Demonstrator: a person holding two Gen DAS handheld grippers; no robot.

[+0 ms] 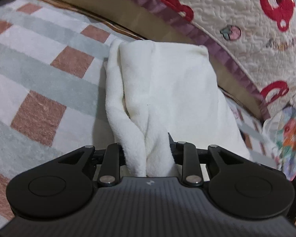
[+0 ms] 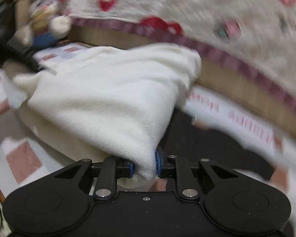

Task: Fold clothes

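Observation:
A white fleece garment (image 1: 167, 83) lies folded lengthwise on the checked rug (image 1: 39, 75), reaching toward the bed. Its near end is bunched into thick folds that run between the fingers of my left gripper (image 1: 148, 148), which is shut on it; the cloth hides the pads. The right wrist view is blurred. There the same white fleece garment (image 2: 108, 90) rises in a ridge to a folded corner. That corner is pinched between the blue pads (image 2: 158, 158) of my right gripper (image 2: 145, 164). A dark shape (image 2: 19, 57) at the garment's far left end is too blurred to identify.
A cream quilted bedspread (image 1: 236, 9) with red figures and a purple border overhangs a brown bed side (image 1: 148, 25) just behind the garment. A plush toy (image 2: 43, 25) sits at the back left. Flowered cloth (image 1: 290, 134) lies at the right. A dark patch (image 2: 207, 142) shows under the right gripper.

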